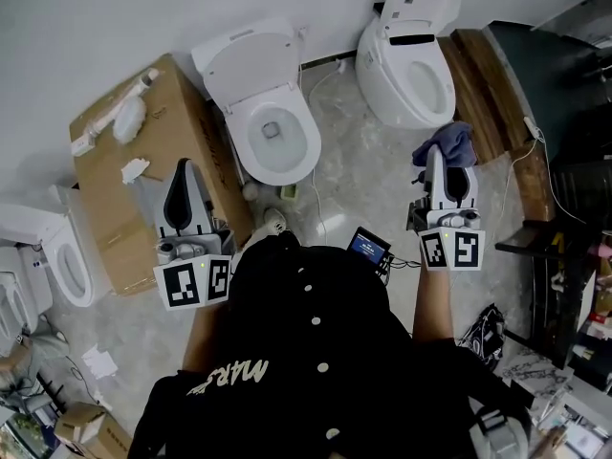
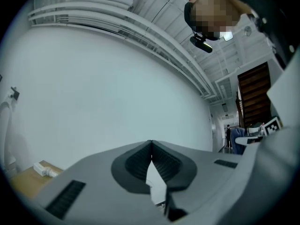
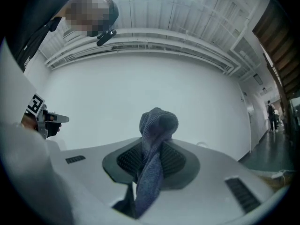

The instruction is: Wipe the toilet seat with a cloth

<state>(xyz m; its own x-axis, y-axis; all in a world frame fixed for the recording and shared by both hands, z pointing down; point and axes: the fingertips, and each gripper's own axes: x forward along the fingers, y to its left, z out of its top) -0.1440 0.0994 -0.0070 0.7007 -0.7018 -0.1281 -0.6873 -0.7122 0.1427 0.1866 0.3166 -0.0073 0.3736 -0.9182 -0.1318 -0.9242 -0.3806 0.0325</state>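
In the head view a white toilet [image 1: 308, 140] with its lid raised stands ahead on the floor, its seat ring bare. A second white toilet [image 1: 387, 76] stands to its right. My right gripper [image 1: 446, 158] is held up in front of that second toilet, shut on a bunched blue cloth [image 1: 449, 142]. The cloth [image 3: 157, 125] sticks out past the closed jaws of the right gripper [image 3: 152, 150]. My left gripper [image 1: 183, 168] is raised over a cardboard box, left of the middle toilet. Its jaws meet with nothing between them; the left gripper [image 2: 151, 146] points at a bare wall.
A long cardboard box [image 1: 182, 103] with white items on top lies left of the middle toilet. More toilets [image 1: 57, 256] stand at the far left. A wooden bench [image 1: 483, 94] and dark shelving are at the right. Cables and a small device [image 1: 368, 247] lie on the marble floor.
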